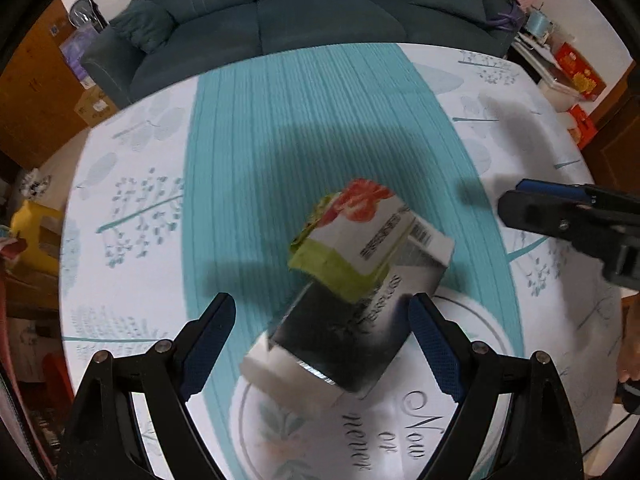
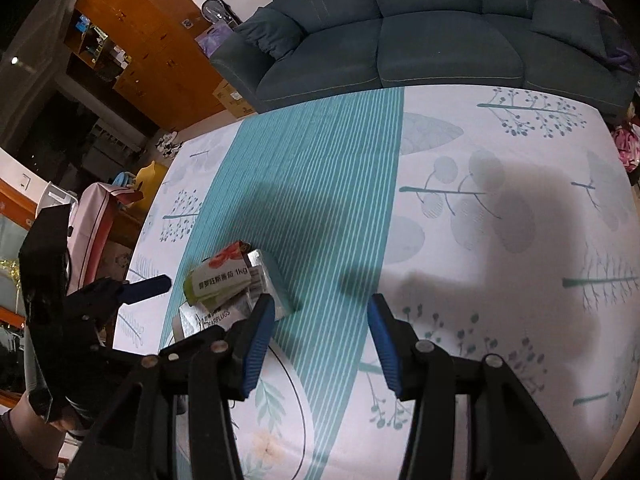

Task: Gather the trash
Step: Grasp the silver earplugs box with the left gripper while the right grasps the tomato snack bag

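Jaws spread wide, my left gripper (image 1: 322,344) hangs over a dark box (image 1: 344,332) with a green-and-white packet (image 1: 360,236) stacked on it, trash lying on the patterned surface (image 1: 280,128). Beside it, my right gripper (image 2: 322,344) waits part-open and empty, likely positioned to help.

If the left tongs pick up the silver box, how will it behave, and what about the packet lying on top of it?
The silver box looks like thin card, so probably light but easy to crush. Its glossy surface may be slippery. The green packet only lies loose on top, so it will likely slide off if the box tilts.
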`<state>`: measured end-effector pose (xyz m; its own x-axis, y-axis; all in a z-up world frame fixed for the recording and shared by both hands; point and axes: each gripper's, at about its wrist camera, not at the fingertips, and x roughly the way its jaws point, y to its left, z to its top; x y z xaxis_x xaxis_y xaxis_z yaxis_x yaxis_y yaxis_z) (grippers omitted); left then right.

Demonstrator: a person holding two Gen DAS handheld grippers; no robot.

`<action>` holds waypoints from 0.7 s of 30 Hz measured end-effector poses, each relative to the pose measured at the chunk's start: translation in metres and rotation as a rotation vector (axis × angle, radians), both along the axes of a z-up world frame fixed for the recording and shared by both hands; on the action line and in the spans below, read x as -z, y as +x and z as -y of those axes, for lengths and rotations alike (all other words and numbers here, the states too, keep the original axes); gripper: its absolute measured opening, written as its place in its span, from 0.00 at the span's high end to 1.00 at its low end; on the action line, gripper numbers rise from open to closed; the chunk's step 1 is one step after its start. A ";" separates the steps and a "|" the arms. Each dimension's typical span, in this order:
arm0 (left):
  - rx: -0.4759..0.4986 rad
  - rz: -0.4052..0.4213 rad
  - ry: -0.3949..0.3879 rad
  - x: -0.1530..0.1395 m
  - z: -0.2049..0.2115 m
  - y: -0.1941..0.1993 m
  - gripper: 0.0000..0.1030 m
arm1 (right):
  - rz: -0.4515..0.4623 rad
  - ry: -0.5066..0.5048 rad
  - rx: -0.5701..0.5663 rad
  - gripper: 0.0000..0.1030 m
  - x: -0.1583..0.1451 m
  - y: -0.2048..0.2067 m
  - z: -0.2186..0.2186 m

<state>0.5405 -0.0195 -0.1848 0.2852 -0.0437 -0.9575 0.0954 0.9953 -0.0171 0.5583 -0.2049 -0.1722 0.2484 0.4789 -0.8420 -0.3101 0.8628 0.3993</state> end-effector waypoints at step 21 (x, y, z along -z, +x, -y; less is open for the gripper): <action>-0.004 0.033 -0.109 0.002 0.026 -0.060 0.34 | 0.015 0.015 -0.139 0.53 -0.005 0.003 -0.039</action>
<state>0.4809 -0.0453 -0.1870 0.3168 -0.1465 -0.9371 0.0941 0.9880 -0.1226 0.5616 -0.1661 -0.1677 0.1914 0.5223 -0.8310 -0.4326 0.8049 0.4063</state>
